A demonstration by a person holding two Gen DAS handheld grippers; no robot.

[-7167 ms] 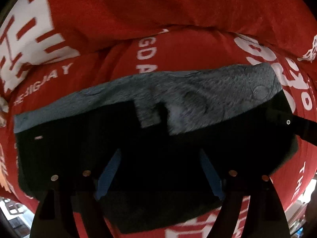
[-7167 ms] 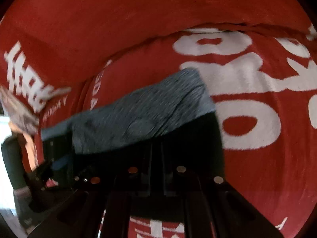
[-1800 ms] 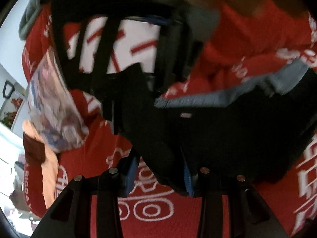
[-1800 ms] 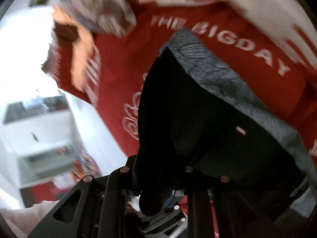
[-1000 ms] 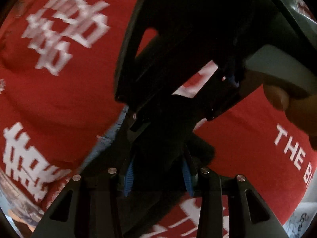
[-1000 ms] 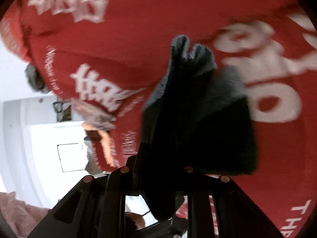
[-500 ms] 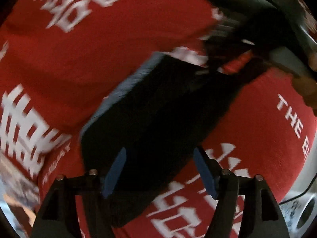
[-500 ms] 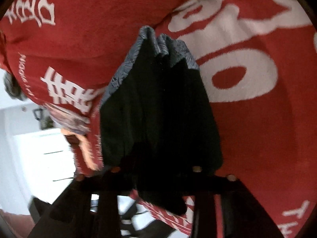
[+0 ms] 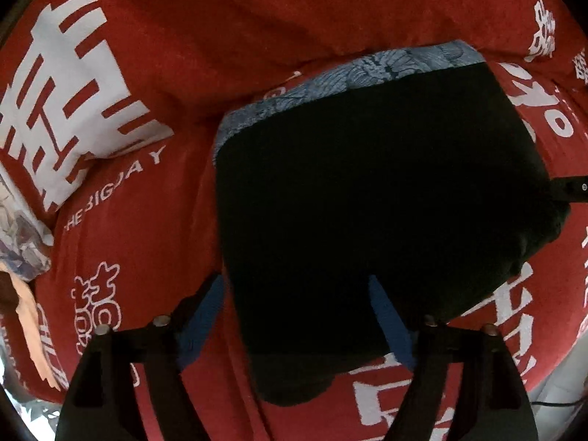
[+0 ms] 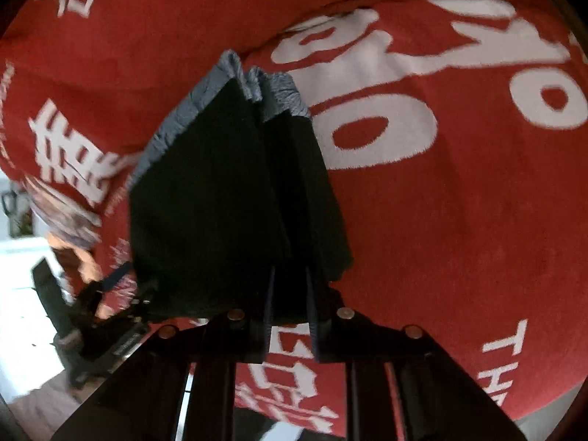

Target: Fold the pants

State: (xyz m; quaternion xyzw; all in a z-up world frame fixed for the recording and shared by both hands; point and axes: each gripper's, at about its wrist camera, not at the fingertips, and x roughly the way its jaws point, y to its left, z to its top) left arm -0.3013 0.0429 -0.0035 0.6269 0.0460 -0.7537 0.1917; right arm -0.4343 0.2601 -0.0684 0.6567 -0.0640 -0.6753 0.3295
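The dark pants (image 9: 367, 198) lie folded into a thick block on the red blanket (image 9: 228, 18), with a grey-blue patterned band (image 9: 352, 70) along the far edge. My left gripper (image 9: 297, 294) is open, its blue-padded fingers (image 9: 205, 308) spread over the near edge of the pants. In the right wrist view the folded pants (image 10: 220, 191) show stacked layers. My right gripper (image 10: 290, 275) is nearly closed on the near edge of the stack. Its tip also shows in the left wrist view (image 9: 573, 187) at the pants' right side.
The red blanket (image 10: 459, 220) with white lettering covers the whole surface and rises in a fold behind the pants. Patterned and orange cloth (image 9: 22, 257) lies at the left edge. A white room and floor (image 10: 25, 312) show beyond the blanket's left edge.
The pants went from hanging bunched between both grippers to lying folded on the blanket. My left gripper has opened and let go; the right one still holds the near edge.
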